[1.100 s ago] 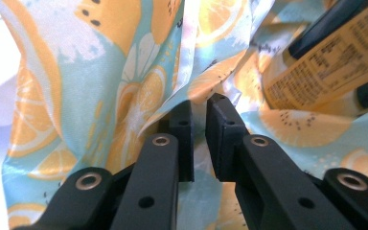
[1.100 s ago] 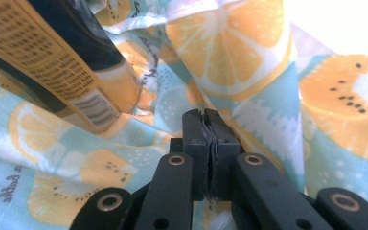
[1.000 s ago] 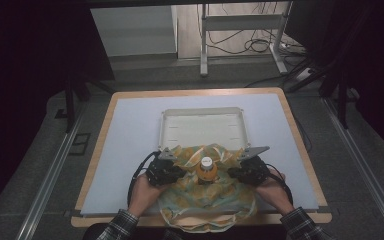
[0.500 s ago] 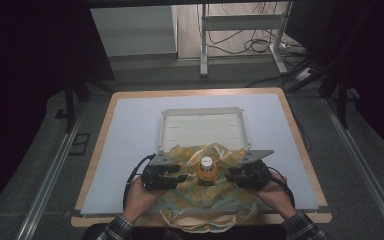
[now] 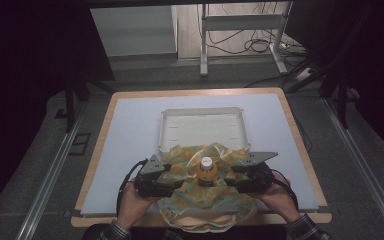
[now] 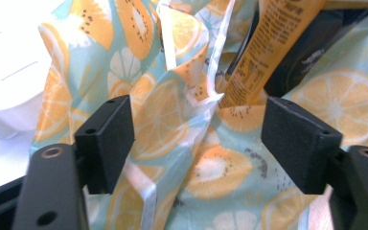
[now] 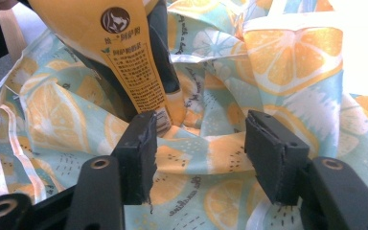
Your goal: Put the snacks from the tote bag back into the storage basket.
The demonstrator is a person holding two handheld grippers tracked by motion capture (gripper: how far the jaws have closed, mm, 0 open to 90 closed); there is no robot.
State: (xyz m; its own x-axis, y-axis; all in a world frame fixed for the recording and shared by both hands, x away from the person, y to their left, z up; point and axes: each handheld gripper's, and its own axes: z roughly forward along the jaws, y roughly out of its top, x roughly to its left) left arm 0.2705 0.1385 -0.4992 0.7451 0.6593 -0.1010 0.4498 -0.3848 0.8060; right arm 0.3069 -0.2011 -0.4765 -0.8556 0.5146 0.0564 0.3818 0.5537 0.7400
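Orange plastic bottle with white cap [image 5: 206, 170]: upright on a crumpled fruit-print cloth, pale blue with orange slices [image 5: 207, 200], near the table's front edge, just before a shallow white tray [image 5: 202, 127]. Left gripper [image 5: 176, 176]: beside the bottle's left, jaws lately opening, well apart over cloth folds (nothing pinched). Right gripper [image 5: 233, 176]: beside its right, jaws lately opening, cloth between them; the bottle's label seems just behind one pad [image 7: 139, 153].

The high view is dim, dark at its edges; near each gripper the close views are bright, with white glare beyond the jaws.
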